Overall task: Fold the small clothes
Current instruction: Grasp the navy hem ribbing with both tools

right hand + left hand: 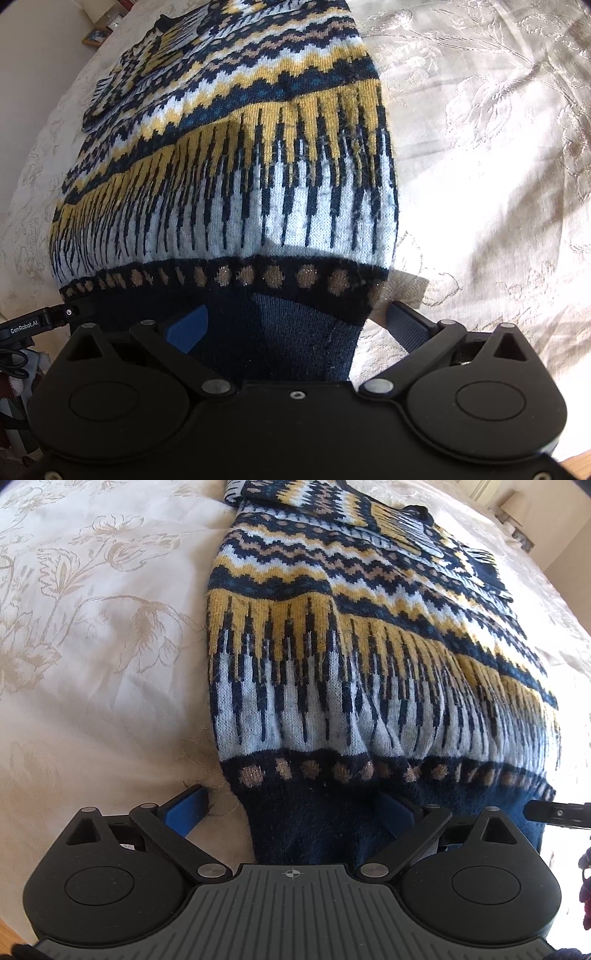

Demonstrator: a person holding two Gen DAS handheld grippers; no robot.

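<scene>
A: Checking garment position. Patterned knit sweater (332, 635) laid flat on bed with cream floral bedspread (92, 609), navy hem band (314, 812) nearest both cameras, neckline end far off.

B: Confirmed. Reporting left tool (291, 812): blue fingers (184, 812) spread wide, straddling left corner of hem band, one finger outside on bedspread, other against knit. Not yet pinching.

A: Reporting right tool (295, 325): likewise spread, one finger (188, 328) over hem band, other just off right edge of sweater above bedspread. No cloth clamped.

B: Step in hand, judged from layout: seating both tools on lower hem corners ahead of a bottom-to-top fold.

A: Next move calls for closing each tool on both knit layers at hem corners, then lifting evenly and carrying hem toward neckline.

B: Caution: thick, stretchy knit; uneven lift likely to skew fold line. Keeping both corners level advised.
</scene>
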